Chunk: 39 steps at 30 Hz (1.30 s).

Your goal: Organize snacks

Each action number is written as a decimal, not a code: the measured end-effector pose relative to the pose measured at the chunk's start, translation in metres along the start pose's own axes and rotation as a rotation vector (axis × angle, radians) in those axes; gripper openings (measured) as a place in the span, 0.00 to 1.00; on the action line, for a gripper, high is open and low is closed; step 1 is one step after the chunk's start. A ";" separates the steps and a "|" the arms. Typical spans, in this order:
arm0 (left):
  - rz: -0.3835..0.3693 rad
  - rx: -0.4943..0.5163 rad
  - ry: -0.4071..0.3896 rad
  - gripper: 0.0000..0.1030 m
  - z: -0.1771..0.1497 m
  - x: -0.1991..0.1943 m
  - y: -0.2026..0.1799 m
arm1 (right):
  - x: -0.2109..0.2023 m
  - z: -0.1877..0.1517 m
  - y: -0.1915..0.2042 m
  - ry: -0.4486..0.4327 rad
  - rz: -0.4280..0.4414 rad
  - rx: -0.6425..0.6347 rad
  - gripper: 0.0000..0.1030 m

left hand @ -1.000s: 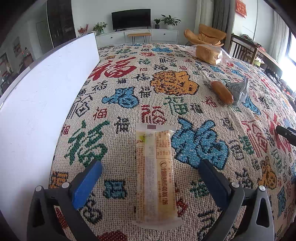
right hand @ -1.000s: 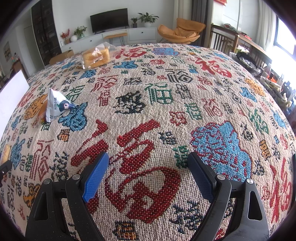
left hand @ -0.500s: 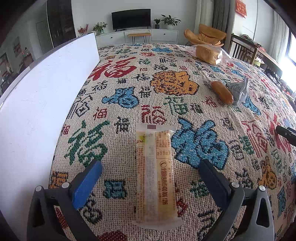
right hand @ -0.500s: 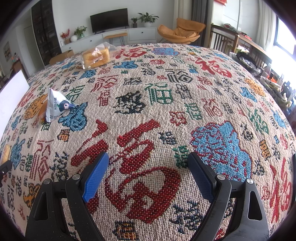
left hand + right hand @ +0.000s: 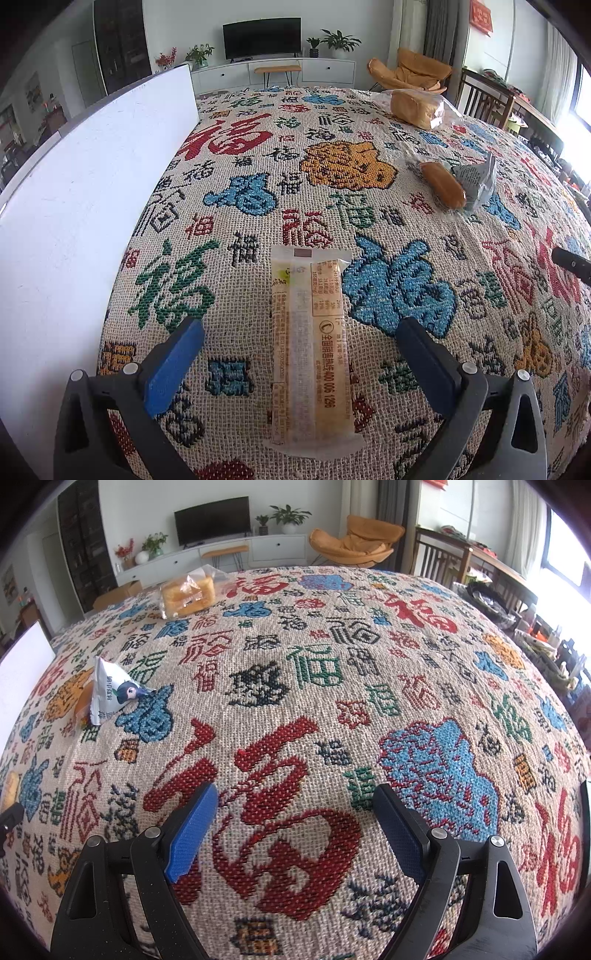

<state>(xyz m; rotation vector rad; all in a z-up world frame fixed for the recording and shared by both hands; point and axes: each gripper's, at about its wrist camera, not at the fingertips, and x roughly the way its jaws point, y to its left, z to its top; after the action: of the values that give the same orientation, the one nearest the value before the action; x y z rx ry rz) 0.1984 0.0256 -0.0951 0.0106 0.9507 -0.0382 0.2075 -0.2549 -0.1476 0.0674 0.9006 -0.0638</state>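
Left gripper [image 5: 299, 332]: fingers wide apart, nothing held. Blue pad on the left finger [image 5: 173, 365], dark pad on the right one. Long flat snack bar [image 5: 314, 350] in a clear wrapper lies on the surface [image 5: 258, 155] lengthwise between the two fingers, centred in the gap, not touching either. Its near end sits back past the fingertips, its far end ahead of them.

White board [image 5: 74, 206] stands upright along the surface edge, left of the left finger.

Ahead and right of the left fingers: sausage-shaped bun [image 5: 443, 183] in clear wrap, touching a small silver-grey snack pouch [image 5: 476, 179] on its right. Further ahead, near the far edge: bagged bread loaf [image 5: 417, 107]. All three well apart from the fingers.

Right gripper [image 5: 295, 805]: fingers also wide, empty, over bare patterned cloth [image 5: 332, 672] with nothing between them. Blue pads on both fingers [image 5: 192, 834].

From the right wrist view: white pouch with a cartoon bird print [image 5: 114, 690] ahead and well left of the fingers, bun partly hidden behind it. Bread loaf bag [image 5: 188, 594] far ahead, left of centre. White board's corner [image 5: 22, 668] at the far left edge.

Black tip of the right gripper shows at the right edge of the left wrist view.
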 end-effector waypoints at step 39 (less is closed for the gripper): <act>-0.001 0.000 0.002 1.00 0.000 0.000 0.000 | -0.029 -0.032 0.012 -0.012 0.318 -0.140 0.58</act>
<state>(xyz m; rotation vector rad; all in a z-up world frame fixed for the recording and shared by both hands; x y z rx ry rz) 0.1987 0.0255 -0.0949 0.0103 0.9525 -0.0390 0.1653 -0.2396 -0.1444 0.0790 0.8711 0.2940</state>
